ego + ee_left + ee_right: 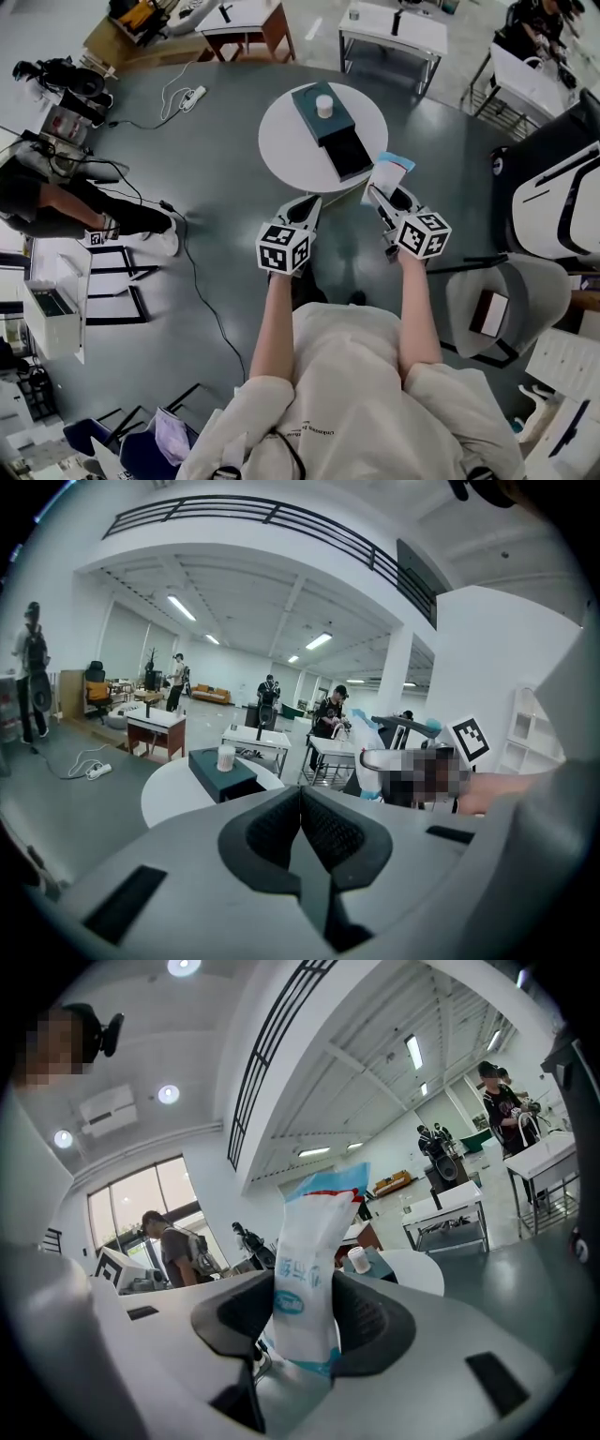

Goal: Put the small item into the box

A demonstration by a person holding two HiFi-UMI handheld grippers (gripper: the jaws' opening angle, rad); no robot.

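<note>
Right gripper [305, 1312] has its jaws spread wide and clamped on a white packet [307, 1269] with blue print and a red-and-blue top edge. The packet stands upright between the pads and rises well above them. In the head view the same packet [389, 173] pokes out ahead of the right gripper [386, 199], just off the near right edge of the round white table [281, 141].

Ahead of that gripper and to its left sits the dark teal box [323, 112], on the table's middle. A darker tray-like part [349, 153] sticks out of the box's near end, toward the packet. A small white cup [324, 105] stands on the box's top. Bare white tabletop lies all around the box, and dark floor is open between both grippers and the table's rim.

Left gripper [309, 202] is beside the right one, to its left, pointing at the table's near edge. Its jaws [302, 808] are pressed together with nothing between them.

Both forearms reach forward from the body, roughly parallel, with the grippers tipped slightly downward.

To the right of the right gripper stands a grey chair [487, 300]. Beyond the table are white desks [394, 28], and a power strip [192, 97] lies on the floor far to the left.
</note>
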